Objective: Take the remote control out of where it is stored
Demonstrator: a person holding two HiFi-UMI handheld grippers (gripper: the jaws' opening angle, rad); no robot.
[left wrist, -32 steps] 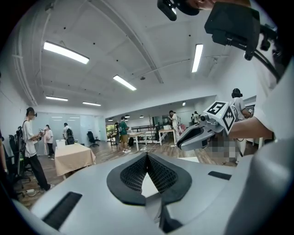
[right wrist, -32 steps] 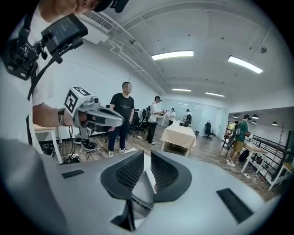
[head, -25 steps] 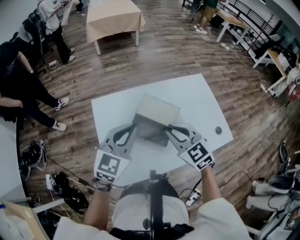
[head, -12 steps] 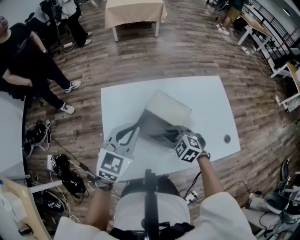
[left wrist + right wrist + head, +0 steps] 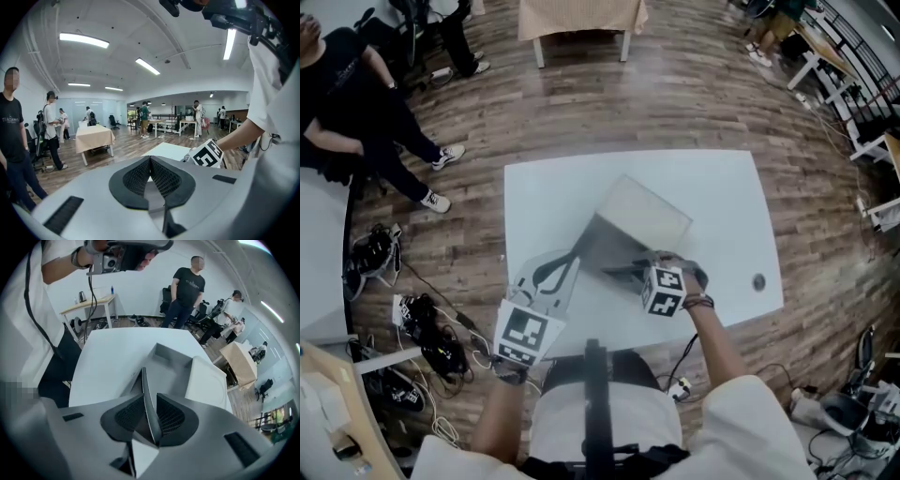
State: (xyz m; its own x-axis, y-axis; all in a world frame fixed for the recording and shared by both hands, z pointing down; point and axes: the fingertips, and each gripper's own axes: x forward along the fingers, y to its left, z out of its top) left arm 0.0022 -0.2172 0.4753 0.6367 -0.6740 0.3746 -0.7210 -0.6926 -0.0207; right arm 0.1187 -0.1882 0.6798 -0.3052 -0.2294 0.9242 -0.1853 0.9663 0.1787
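A grey box [image 5: 639, 217] stands on the white table [image 5: 722, 202], with a thin grey flap [image 5: 614, 269] folded out toward me. My right gripper [image 5: 637, 269] lies turned on its side and is shut on that flap's edge; in the right gripper view the flap [image 5: 146, 394] is pinched between the pads, and the box top [image 5: 206, 376] lies beyond it. My left gripper [image 5: 572, 255] rests at the box's near-left corner, jaws shut on nothing [image 5: 150, 161], and points up across the room. No remote control shows in any view.
A small dark round thing [image 5: 757, 280] sits near the table's right edge. People stand at the far left [image 5: 356, 103]. Cables and bags [image 5: 422, 337] lie on the floor to my left. A cloth-covered table [image 5: 581, 19] stands further back.
My right gripper has rolled onto its side and closed on the box flap. The left gripper has stayed where it was.
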